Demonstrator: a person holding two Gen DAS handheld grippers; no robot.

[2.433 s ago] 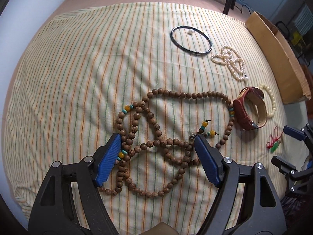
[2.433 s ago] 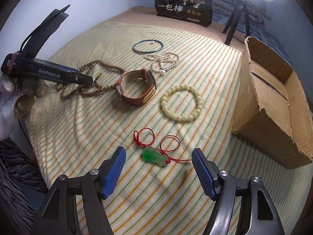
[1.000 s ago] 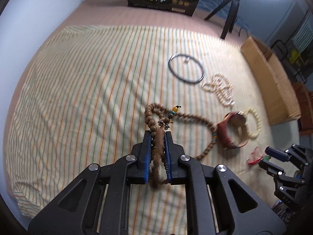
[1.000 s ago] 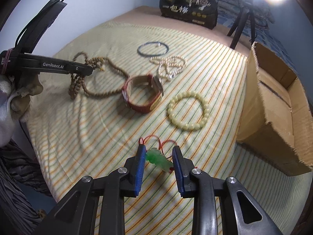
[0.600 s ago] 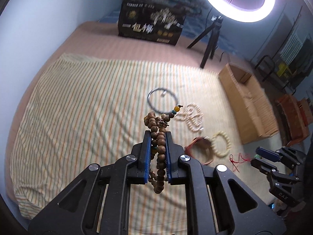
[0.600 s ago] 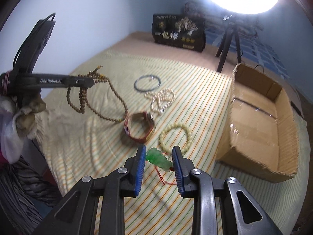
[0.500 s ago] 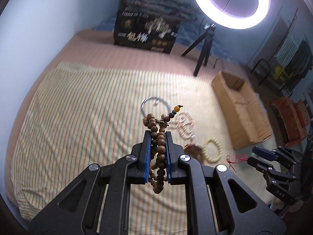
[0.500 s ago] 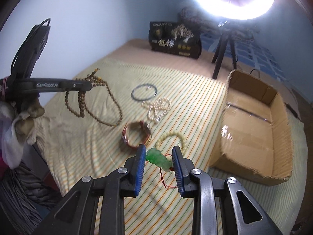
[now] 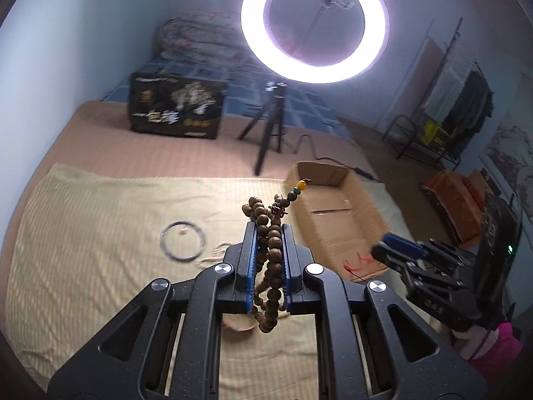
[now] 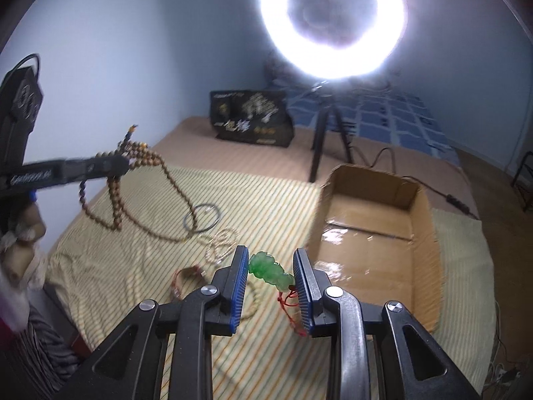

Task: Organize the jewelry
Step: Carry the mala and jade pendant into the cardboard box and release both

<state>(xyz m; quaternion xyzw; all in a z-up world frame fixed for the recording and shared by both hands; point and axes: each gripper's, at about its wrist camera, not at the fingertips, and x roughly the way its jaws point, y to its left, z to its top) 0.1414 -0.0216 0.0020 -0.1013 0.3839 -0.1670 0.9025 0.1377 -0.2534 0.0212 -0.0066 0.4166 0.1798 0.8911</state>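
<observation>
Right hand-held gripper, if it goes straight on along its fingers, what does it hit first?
Probably the cardboard box: its near left wall sits just beyond the right hand-held gripper, which is shut on the green jade pendant. Depth is unclear; it might meet the striped cloth first.

A glowing ring light [image 9: 314,25] on a black tripod [image 9: 268,130] stands beside a dark printed box [image 9: 176,108].

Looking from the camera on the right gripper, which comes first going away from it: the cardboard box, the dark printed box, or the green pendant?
1. Green pendant, clamped between the right gripper jaws.
2. Cardboard box, just ahead to the right, open.
3. Dark printed box, far back by the wall.
</observation>
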